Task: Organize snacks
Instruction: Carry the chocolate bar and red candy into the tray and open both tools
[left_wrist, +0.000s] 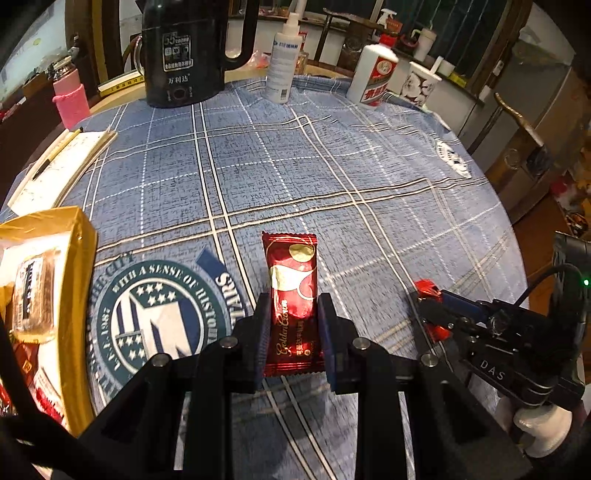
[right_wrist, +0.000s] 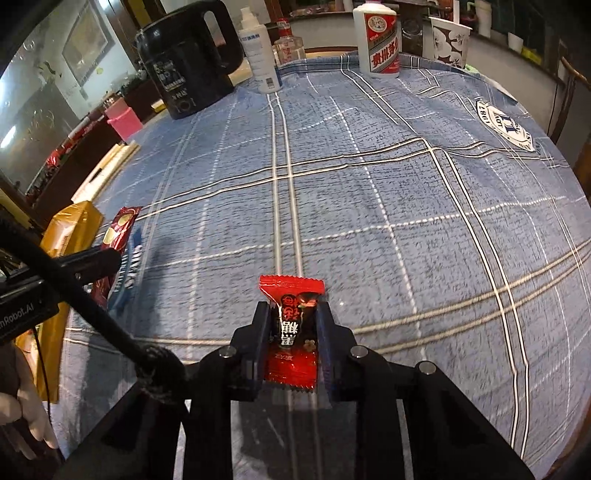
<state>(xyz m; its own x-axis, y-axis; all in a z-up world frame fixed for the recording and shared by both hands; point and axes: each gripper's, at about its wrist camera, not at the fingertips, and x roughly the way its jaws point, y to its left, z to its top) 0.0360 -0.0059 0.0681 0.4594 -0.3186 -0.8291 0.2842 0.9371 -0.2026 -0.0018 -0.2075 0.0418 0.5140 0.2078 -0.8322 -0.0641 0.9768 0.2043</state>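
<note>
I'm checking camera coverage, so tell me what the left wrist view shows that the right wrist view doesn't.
Only the left wrist view shows the open inside of the yellow box with a wrapped snack in it, and the crest printed on the cloth.

Only the right wrist view shows a white-gloved hand.

Both show the left gripper shut on the dark red snack bar, the right gripper shut on the bright red candy, and the black kettle.

Warm indoor light falls from above on the table (left_wrist: 369, 166), leaving the room behind dim. Glare flashes off the red foil wrapper (left_wrist: 291, 291) and the yellow bag (left_wrist: 74, 258) at the table's left edge. Fisheye bending curves the table's far edge; near cloth smears with motion blur.
</note>
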